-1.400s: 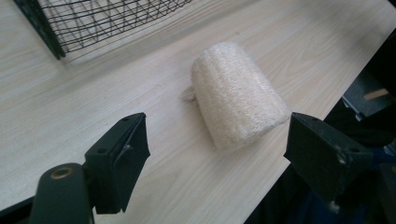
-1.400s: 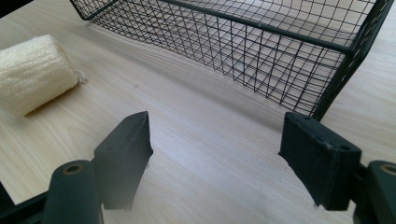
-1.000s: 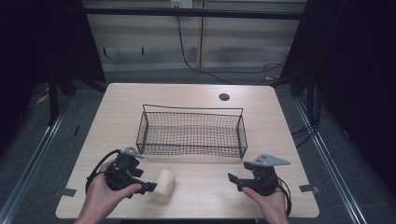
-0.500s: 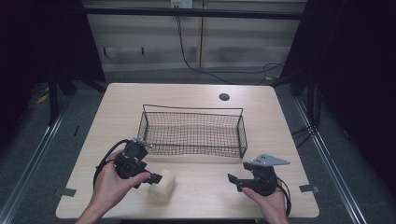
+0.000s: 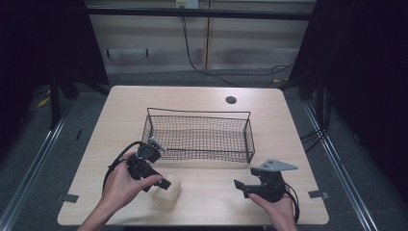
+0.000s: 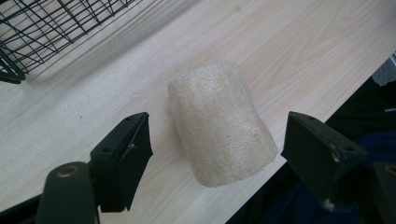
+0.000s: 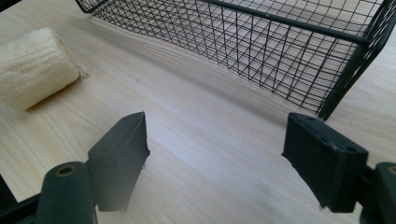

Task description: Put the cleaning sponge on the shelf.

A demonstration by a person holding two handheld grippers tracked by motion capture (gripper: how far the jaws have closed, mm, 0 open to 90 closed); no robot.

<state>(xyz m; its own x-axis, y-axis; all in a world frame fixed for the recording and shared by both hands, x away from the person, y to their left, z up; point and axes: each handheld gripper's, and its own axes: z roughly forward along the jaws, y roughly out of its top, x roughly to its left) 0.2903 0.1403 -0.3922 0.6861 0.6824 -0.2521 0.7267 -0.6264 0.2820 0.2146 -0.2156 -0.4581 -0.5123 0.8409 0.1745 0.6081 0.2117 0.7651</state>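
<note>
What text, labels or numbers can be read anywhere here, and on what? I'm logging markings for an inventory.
None can be read. The loofah sponge, the wire basket, the table and both tongs, left and right, bear no visible lettering.

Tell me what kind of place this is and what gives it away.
Probably a lab or recording station, not a home. A bare wooden table stands between dark curtains, with cables along the back wall. On it are a wire basket and a loofah sponge, handled with hand-held left tongs and right tongs.
</note>
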